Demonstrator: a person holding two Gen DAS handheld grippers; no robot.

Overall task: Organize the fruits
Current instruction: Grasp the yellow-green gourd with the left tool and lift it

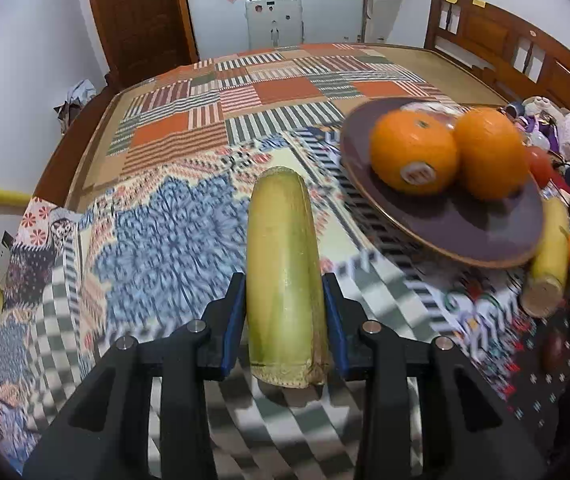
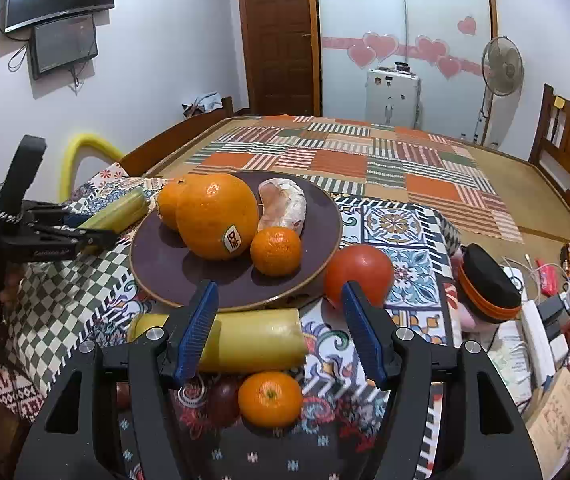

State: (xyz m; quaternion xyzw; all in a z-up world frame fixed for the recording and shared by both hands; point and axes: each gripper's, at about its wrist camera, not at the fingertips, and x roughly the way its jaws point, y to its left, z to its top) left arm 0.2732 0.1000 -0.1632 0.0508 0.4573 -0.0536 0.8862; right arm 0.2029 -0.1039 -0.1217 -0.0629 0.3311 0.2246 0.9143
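Left gripper (image 1: pixel 285 308) jaws pinch corn (image 1: pixel 283 276) near its cut end, so it may pivot loose; right gripper (image 2: pixel 281 330) jaws stand wide, empty.

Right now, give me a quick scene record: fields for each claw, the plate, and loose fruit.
left claw: shut on green-yellow stalk piece, held over the cloth
right claw: open, nothing between the pads
plate: two oranges, one tangerine, one wrapped item
loose fruit: tomato, yellow stalk piece, small tangerine
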